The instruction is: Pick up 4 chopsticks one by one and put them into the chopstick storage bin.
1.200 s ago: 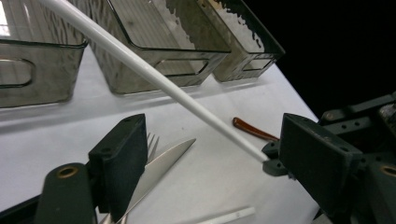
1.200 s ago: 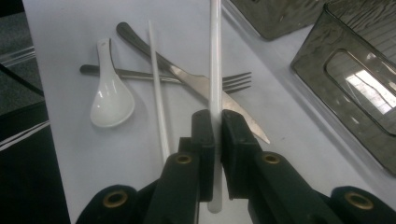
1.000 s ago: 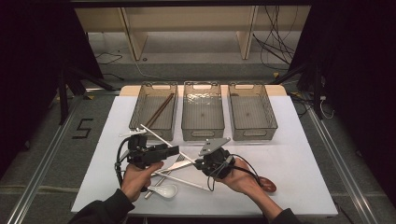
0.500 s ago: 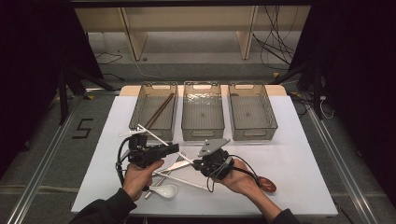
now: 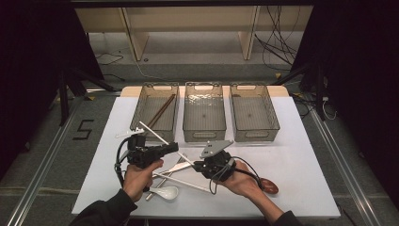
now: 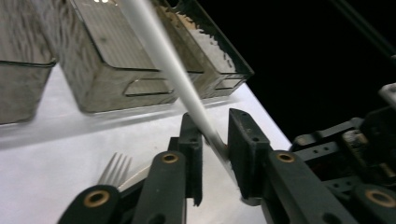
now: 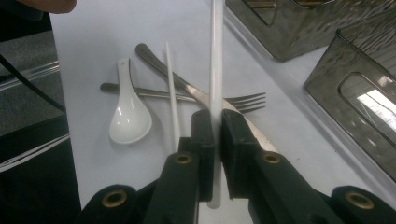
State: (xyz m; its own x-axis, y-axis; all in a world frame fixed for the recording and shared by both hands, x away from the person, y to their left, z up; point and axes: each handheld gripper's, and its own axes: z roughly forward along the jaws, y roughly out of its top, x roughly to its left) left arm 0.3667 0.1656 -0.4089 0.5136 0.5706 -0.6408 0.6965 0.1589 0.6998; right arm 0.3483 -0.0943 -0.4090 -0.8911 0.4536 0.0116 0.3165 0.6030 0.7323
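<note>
1. The white chopstick (image 7: 215,60) was long, thin, smooth and straight, held slanting above the bench (image 5: 301,160) near the left bin (image 5: 155,113).
2. The right hand-held gripper (image 7: 217,126) clamped its lower end.
3. The left hand-held gripper (image 6: 215,140) had just been closing its jaws around the chopstick's middle.

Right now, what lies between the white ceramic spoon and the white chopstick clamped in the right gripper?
A second loose white chopstick, crossing two steel cutlery handles, as the right gripper view shows.
</note>
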